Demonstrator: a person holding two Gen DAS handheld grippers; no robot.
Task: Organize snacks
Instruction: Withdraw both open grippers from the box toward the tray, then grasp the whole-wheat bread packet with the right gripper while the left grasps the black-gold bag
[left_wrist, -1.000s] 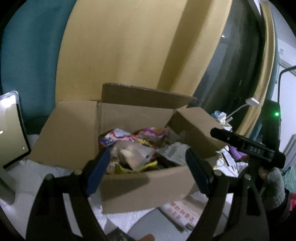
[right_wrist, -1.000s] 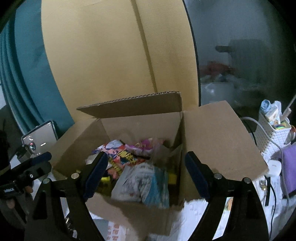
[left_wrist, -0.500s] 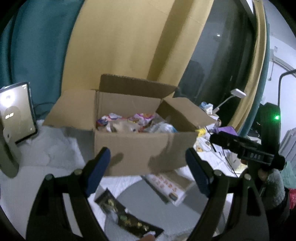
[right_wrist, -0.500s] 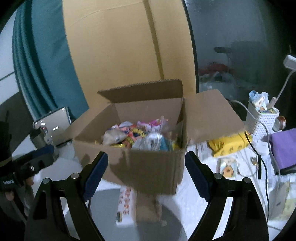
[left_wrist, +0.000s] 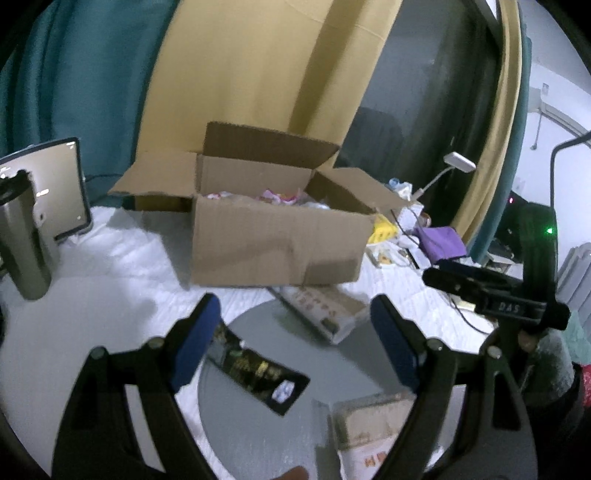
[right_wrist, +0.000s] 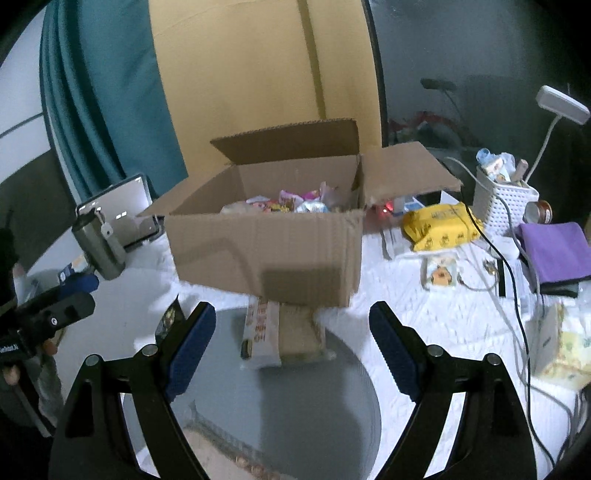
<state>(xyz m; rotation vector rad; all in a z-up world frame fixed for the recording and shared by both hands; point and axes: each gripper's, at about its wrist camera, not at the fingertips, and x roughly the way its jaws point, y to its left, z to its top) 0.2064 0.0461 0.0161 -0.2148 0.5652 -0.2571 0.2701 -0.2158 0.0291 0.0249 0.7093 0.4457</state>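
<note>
An open cardboard box (left_wrist: 273, 247) (right_wrist: 266, 247) full of colourful snack packets stands on the white cloth. In front of it lies a grey round mat (left_wrist: 291, 347) (right_wrist: 288, 406) with a pale long snack pack (left_wrist: 325, 310) (right_wrist: 262, 332), a black packet (left_wrist: 255, 365) and a clear-wrapped pack (left_wrist: 369, 424). My left gripper (left_wrist: 295, 343) hangs open above the mat, nothing between its blue pads. My right gripper (right_wrist: 291, 343) is open too, over the long pack, and empty. The right gripper's body shows at the right edge of the left wrist view (left_wrist: 495, 299).
A metal flask (left_wrist: 22, 236) (right_wrist: 98, 243) and a tablet (left_wrist: 62, 192) stand left of the box. To the right lie a yellow packet (right_wrist: 439, 225), a white basket (right_wrist: 506, 199), purple cloth (right_wrist: 554, 251), cables and a lamp (right_wrist: 561, 103). Curtains hang behind.
Both grippers have pulled back from above the box, which now looks smaller and farther. The grey mat and the packs on it have come into view. Both stay open.
</note>
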